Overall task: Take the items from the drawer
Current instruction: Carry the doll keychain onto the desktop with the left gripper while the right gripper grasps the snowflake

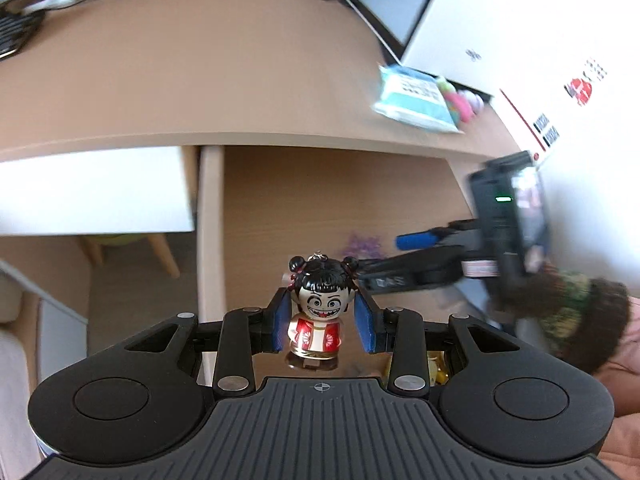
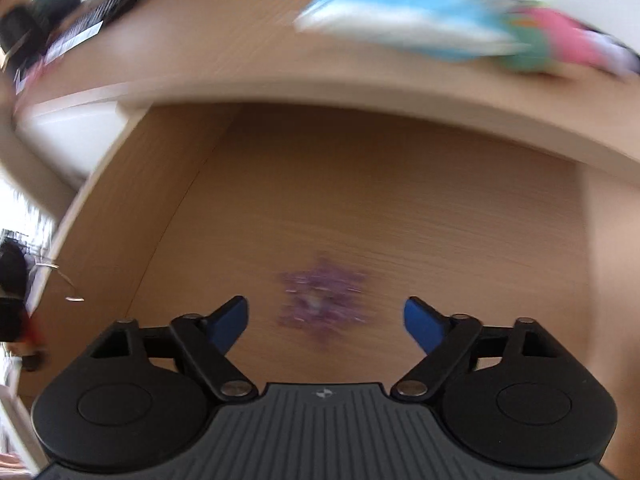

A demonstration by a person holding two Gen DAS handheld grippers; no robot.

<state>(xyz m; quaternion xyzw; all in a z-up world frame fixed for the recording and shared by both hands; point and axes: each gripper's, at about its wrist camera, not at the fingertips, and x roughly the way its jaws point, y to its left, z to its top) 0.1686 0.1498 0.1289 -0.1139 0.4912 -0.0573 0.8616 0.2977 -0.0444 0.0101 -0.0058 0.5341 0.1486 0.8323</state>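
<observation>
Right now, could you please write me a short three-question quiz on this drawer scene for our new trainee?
1. True or false: the left gripper has its blue pads on either side of the doll figurine.
2. What lies on the drawer floor ahead of the right gripper? A) a purple sparkly item B) a spoon C) a battery
3. Fill in: the right gripper's jaws stand ____.

Key
1. True; the pads flank the figurine's body.
2. A; the purple sparkly item is blurred, so its exact kind is unclear.
3. Open, with nothing between them.
</observation>
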